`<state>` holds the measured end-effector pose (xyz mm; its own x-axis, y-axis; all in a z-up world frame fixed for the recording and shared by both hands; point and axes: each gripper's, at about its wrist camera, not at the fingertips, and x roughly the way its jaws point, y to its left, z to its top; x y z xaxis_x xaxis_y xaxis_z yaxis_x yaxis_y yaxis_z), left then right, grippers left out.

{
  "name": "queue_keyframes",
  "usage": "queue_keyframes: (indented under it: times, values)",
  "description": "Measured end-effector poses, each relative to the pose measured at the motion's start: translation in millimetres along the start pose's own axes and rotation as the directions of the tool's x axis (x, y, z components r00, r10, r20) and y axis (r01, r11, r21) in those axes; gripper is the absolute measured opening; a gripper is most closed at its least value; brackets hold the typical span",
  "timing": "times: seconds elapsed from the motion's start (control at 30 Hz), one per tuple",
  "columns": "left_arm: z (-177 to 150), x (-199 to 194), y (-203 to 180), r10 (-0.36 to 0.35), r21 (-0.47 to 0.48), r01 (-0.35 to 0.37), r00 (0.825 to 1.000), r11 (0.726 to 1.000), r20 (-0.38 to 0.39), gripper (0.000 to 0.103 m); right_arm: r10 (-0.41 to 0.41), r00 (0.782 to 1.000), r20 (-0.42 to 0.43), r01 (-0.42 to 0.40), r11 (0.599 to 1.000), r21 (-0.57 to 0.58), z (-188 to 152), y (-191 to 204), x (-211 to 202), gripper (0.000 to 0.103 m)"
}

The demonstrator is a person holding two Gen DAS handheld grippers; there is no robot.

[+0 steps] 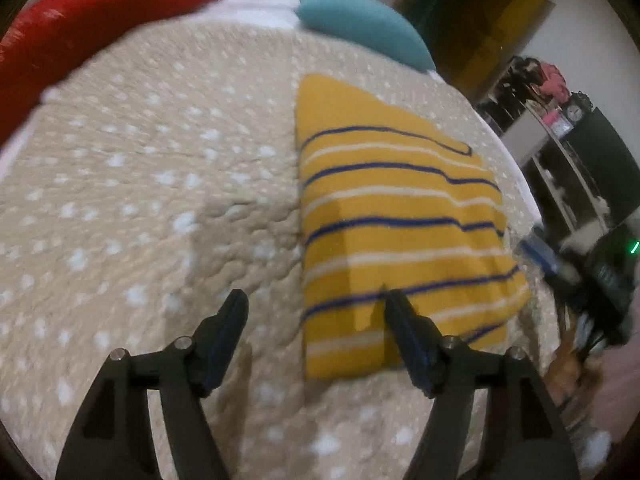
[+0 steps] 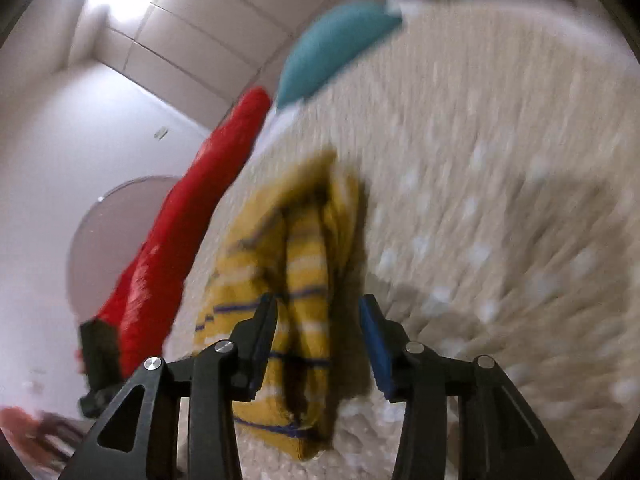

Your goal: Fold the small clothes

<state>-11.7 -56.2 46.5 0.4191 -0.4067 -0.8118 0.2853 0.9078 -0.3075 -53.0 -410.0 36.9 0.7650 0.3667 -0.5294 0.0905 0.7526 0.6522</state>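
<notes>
A yellow striped garment point(image 1: 400, 220) lies on the bed point(image 1: 140, 200), on a beige quilt with white dots, toward the bed's right edge as the left wrist view shows it. It is already laid into a compact, roughly rectangular shape with a clean straight left edge, so the fold looks well advanced, likely at or near its last step.

The left claw point(image 1: 314, 300) is spread wide and holds nothing; its right finger overlaps the near part of the garment in the picture, while its left finger sits over bare quilt. Whether it touches the cloth cannot be told.

The right claw point(image 2: 318, 304) is also spread. In its blurred view the same garment point(image 2: 304, 280) shows edge-on between the two fingers, layers stacked, but the fingers are not closed on it.

A red pillow point(image 1: 100, 24) and a teal pillow point(image 1: 360, 24) lie along the far edge of the bed, well apart from the garment.

The next move, as I judge it, calls either for closing on one end of the stacked layers to bring it over for a final fold, or for pressing the bundle flat. Any grip must catch all layers together, or the stack will slide open.
</notes>
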Motion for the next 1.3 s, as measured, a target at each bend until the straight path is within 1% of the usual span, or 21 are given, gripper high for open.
queue_keyframes:
  times: [0.07,0.2,0.27,0.3,0.37,0.4,0.47,0.57,0.67,0.73,0.77,0.83,0.93,1.0,1.03,1.1,1.17,1.2,1.23,1.27,1.3]
  values:
    - [-13.1,-15.5,-3.7,0.024,-0.002,-0.024,0.999,1.0,0.048,0.075,-0.002,0.999,0.032,0.004,0.999,-0.045,13.1,24.4,-1.4,0.044]
    - [-29.2,-39.8,-1.2,0.031,-0.019,-0.029,0.994,0.999,0.104,0.078,0.007,1.0,0.003,-0.007,0.992,-0.127,24.9,69.4,36.8,0.021]
    - [-39.0,-50.7,-1.5,0.053,-0.015,-0.052,0.99,0.999,0.132,0.079,-0.046,0.999,-0.012,0.043,0.981,-0.191,24.8,84.2,65.7,0.017]
    - [-43.2,-54.0,-0.9,0.066,-0.013,-0.064,0.988,0.998,0.142,0.08,-0.116,0.993,-0.012,0.109,0.964,-0.243,23.4,87.7,86.3,0.017]
    - [-52.9,-60.7,3.8,0.089,-0.016,-0.088,0.984,0.996,0.156,0.08,-0.234,0.969,-0.074,0.205,0.937,-0.284,10.7,73.3,115.9,0.014]
    - [-56.9,-62.3,5.9,0.096,-0.018,-0.094,0.983,0.995,0.159,0.08,-0.248,0.966,-0.077,0.218,0.936,-0.277,5.0,66.5,120.3,0.013]
    - [-65.3,-66.9,12.3,0.111,-0.021,-0.109,0.98,0.994,0.166,0.081,-0.225,0.973,-0.046,0.206,0.944,-0.257,-0.3,58.8,109.8,0.011]
    - [-72.6,-69.4,24.6,0.135,-0.041,-0.129,0.974,0.991,0.18,0.081,-0.215,0.976,-0.044,0.2,0.954,-0.224,-7.9,48.4,90.3,0.01]
    - [-78.5,-69.7,35.7,0.121,-0.072,-0.11,0.978,0.991,0.172,0.082,-0.246,0.968,-0.041,0.234,0.953,-0.192,-13.1,36.9,73.5,0.01]
    - [-80.9,-74.2,37.4,0.114,-0.075,-0.102,0.977,0.992,0.182,0.082,-0.241,0.969,-0.061,0.23,0.962,-0.15,-15.4,24.3,59.7,0.022]
    - [-83.8,-79.4,36.3,0.122,-0.068,-0.111,0.973,0.992,0.198,0.082,-0.243,0.968,-0.065,0.234,0.965,-0.122,-17.8,19.1,51.2,0.038]
    - [-88.1,-89.3,33.2,0.151,-0.047,-0.144,0.961,0.988,0.231,0.082,-0.258,0.966,-0.024,0.254,0.962,-0.099,-21.4,24.0,27.4,0.038]
    - [-93.1,-102.1,24.9,0.209,-0.022,-0.211,0.935,0.977,0.287,0.083,-0.25,0.966,0.071,0.259,0.952,-0.161,-30.9,53.8,-0.7,0.038]
    - [-97.1,-111.5,15.0,0.261,-0.006,-0.275,0.905,0.961,0.337,0.085,-0.221,0.97,0.106,0.238,0.949,-0.206,-37.2,77.3,-6.0,0.038]
    - [-98.9,-117.3,9.0,0.299,-0.006,-0.32,0.88,0.948,0.369,0.086,-0.205,0.972,0.116,0.227,0.946,-0.232,-40.8,87.1,-5.7,0.038]
    - [-103.8,-133.9,-1.2,0.391,-0.044,-0.421,0.793,0.906,0.466,0.1,-0.187,0.977,0.106,0.211,0.926,-0.313,-50.8,111.0,8.5,0.038]
    - [-111.1,-154.1,-6.8,0.449,-0.105,-0.478,0.694,0.872,0.564,0.103,-0.19,0.979,0.071,0.202,0.911,-0.36,-60.6,120.5,33.2,0.038]
    - [-113.8,-161.7,-8.6,0.456,-0.124,-0.484,0.662,0.866,0.595,0.103,-0.21,0.976,0.057,0.215,0.902,-0.374,-65.1,119.0,44.5,0.038]
    - [-116.3,-169.5,-9.8,0.454,-0.137,-0.481,0.64,0.866,0.62,0.103,-0.242,0.969,0.045,0.24,0.893,-0.381,-69.7,114.9,53.8,0.038]
    - [-118.5,-177.6,-9.9,0.443,-0.142,-0.47,0.628,0.871,0.64,0.103,-0.307,0.952,0.02,0.291,0.88,-0.376,-75.1,103.9,66.6,0.038]
    - [-119.9,-182.6,-9.5,0.438,-0.145,-0.463,0.624,0.874,0.648,0.103,-0.307,0.952,0.01,0.29,0.887,-0.359,-78.4,96.9,67.0,0.037]
